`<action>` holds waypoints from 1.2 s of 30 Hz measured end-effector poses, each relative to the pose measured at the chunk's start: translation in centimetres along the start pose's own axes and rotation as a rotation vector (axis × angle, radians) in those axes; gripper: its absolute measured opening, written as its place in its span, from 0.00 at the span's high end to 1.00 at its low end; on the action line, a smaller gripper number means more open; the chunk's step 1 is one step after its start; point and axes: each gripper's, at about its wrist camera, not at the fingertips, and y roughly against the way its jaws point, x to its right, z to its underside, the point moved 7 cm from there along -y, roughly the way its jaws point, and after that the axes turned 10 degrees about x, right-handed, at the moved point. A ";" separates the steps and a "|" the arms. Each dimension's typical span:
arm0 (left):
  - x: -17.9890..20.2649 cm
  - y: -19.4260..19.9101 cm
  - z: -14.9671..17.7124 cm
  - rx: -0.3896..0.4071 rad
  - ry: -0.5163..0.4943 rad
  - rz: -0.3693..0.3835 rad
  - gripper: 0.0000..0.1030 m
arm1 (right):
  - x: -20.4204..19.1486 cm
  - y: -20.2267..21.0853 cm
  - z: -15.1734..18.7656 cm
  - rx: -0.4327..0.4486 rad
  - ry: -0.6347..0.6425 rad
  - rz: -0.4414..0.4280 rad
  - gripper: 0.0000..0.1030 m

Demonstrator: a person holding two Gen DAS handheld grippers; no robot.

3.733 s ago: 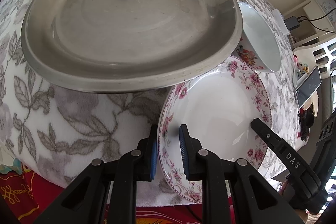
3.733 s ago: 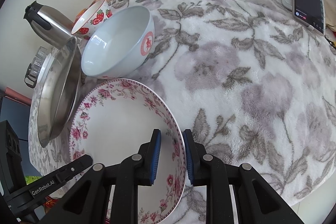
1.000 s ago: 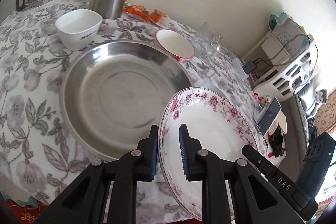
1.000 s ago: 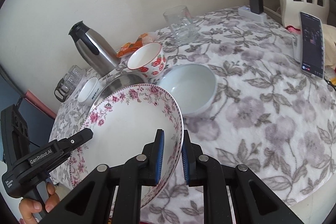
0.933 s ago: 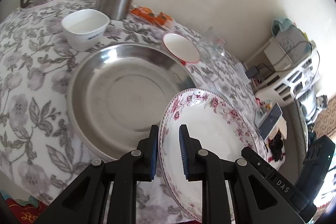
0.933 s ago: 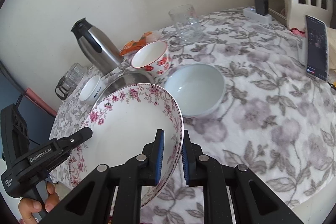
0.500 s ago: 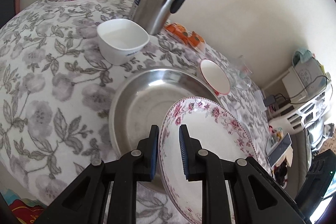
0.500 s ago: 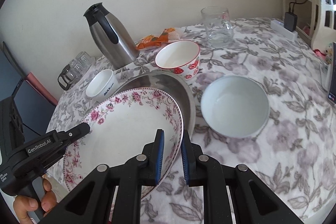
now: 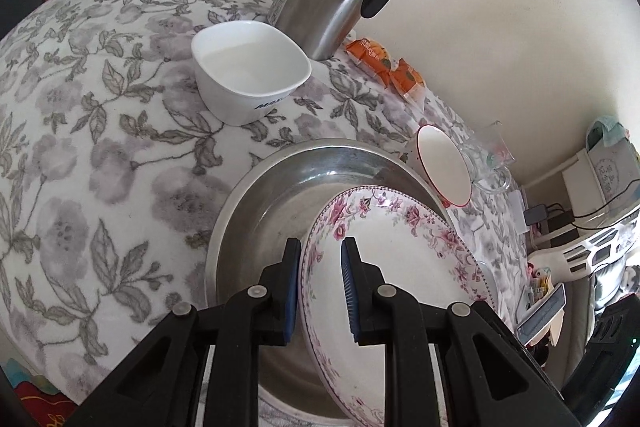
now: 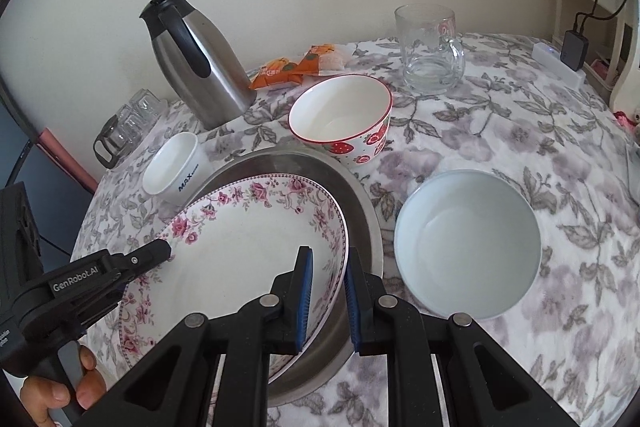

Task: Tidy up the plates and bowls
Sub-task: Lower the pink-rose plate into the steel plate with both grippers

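Right wrist view: right gripper (image 10: 326, 295) clamped on floral-rim plate (image 10: 240, 247) at its 4 o'clock edge, left gripper (image 10: 160, 253) clamped on rim at 9 o'clock. Plate tilted over steel basin (image 10: 362, 211). Pale bowl (image 10: 468, 243) at 3 o'clock, strawberry bowl (image 10: 340, 115) at 12.

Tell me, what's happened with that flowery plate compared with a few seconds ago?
The floral plate, lying on the tablecloth beside the steel dish a few seconds ago, has been lifted and carried over that dish. Both the left gripper and right gripper have stayed clamped on opposite edges of its rim. The strawberry bowl, pale bowl and flask haven't moved.
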 end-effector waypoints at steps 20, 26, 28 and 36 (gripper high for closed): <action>-0.4 -3.0 0.0 -0.022 -0.016 -0.058 0.80 | 0.6 -2.8 0.2 -0.036 0.002 0.025 0.84; -1.0 -3.6 0.6 -0.041 -0.017 -0.074 0.80 | 0.8 -3.3 0.8 -0.057 0.005 0.033 0.84; -1.4 -4.0 1.0 -0.058 -0.014 -0.089 0.80 | 0.7 -3.4 1.0 -0.062 0.016 0.039 0.84; -1.6 -4.4 1.4 -0.064 -0.044 -0.129 0.80 | 0.7 -3.3 1.2 -0.058 0.022 0.038 0.83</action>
